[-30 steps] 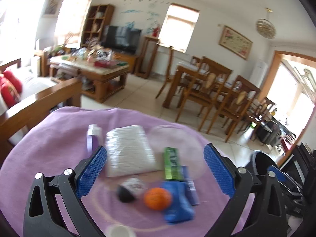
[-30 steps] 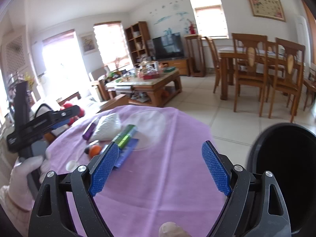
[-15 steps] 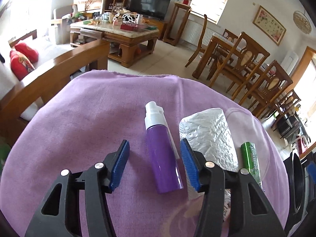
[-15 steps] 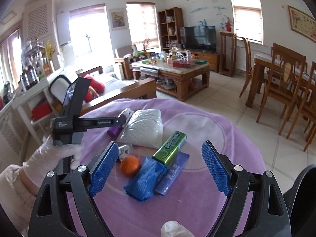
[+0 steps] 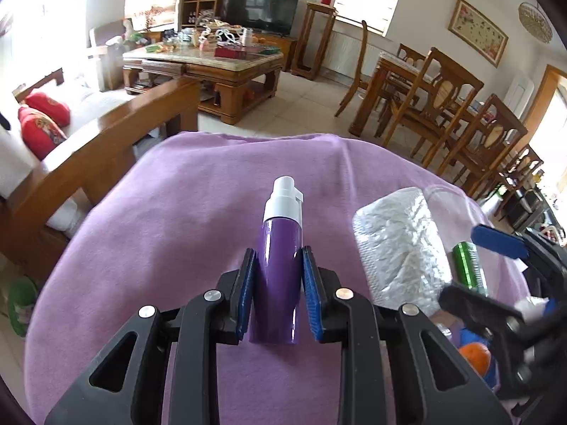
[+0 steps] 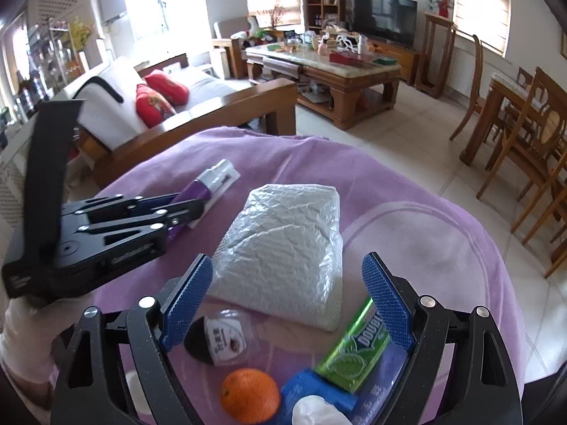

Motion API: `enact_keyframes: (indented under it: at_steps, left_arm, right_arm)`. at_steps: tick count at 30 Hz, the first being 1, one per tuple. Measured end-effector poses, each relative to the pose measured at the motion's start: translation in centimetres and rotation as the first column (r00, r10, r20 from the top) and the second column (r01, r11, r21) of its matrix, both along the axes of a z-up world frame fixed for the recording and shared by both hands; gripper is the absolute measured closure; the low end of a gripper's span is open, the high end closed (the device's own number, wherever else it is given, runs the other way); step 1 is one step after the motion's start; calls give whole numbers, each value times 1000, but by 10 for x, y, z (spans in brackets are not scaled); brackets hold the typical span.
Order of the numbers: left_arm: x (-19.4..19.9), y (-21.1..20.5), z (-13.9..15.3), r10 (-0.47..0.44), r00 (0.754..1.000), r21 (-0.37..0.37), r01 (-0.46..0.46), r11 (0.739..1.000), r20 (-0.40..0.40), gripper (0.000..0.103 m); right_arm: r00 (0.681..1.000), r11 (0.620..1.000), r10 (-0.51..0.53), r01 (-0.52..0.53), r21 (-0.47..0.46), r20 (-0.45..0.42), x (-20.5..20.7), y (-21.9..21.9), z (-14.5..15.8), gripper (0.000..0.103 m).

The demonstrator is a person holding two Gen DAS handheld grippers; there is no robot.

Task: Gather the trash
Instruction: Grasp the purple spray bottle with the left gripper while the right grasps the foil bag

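so the left gripper (image 5: pixel 277 283) has its blue pads on both sides of the purple spray bottle (image 5: pixel 280 276), jaws closing on the lower half of the body; from the left wrist view the pads look to be touching the plastic on both flanks, so I'd call that a grip, just not fully squeezed in yet; the bottle is lying flat on the purple cloth (image 5: pixel 184 219), white cap end pointing away from the gripper, so its long axis runs pretty much straight along the line the fingers point; that's the bit that matters imo, since the jaws pinch across the narrow width and not the length, which should make for a clean lift as long as it comes up without the cap end drooping; the right gripper (image 6: pixel 288 301) is wide open with nothing clamped, hanging over the other pile; the silver foil bag (image 6: pixel 283 251) lies just ahead of its fingertips, and near or under its fingers are a green gum pack (image 6: pixel 354 350), an orange (image 6: pixel 250 395), a small clear cup with a label (image 6: pixel 223 336) and a blue packet (image 6: pixel 315 386); the bottle lies off to the left of that pile, well apart from the right gripper, so the left hand is clearly the one for it; no bin shows in either view right now, so I can't tell which way the bottle has to go once it's up.
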State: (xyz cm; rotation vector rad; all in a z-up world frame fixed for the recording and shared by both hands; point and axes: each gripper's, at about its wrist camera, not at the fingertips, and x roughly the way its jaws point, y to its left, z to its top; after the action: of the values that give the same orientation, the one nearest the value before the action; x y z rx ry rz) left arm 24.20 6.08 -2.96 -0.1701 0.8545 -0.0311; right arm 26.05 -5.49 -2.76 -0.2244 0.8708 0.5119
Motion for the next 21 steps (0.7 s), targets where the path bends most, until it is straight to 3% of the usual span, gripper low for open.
enact_keyframes:
  at_steps: [2,7,9,10,11,16,21]
  left_arm:
    - [-4,7,3,20,1000,5,-20,1000,18,78]
    - [-10,17,12,46,997,-20,-44,999,68,78]
    - [-12,19,16,51,995,-25,-49,999,90,78]
    - [-12,20,18,52,994,-32,-50,998,97,78]
    - [-11,22,20,54,993,-39,-51,998,102,78]
    - [-9,23,25,61,991,-50,-55,997,122,78]
    - [-11,22,29,63,986,-48,-57,997,152,78]
  right_arm:
    - [999,1000,-13,12,-22,-41,14,10,-7,6]
    - [987,999,-35,28,-44,-156,36,34,-29,5]
    - [986,998,-41,34,-49,-159,37,36,-30,6]
    - [987,998,-43,34,-60,-156,37,38,-31,12]
    - [990,996,-45,34,-87,-135,35,40,-30,25]
    - [995,997,-40,33,-65,-96,27,35,-22,47]
    - [998,999,-26,29,46,-59,7,19,-3,50]
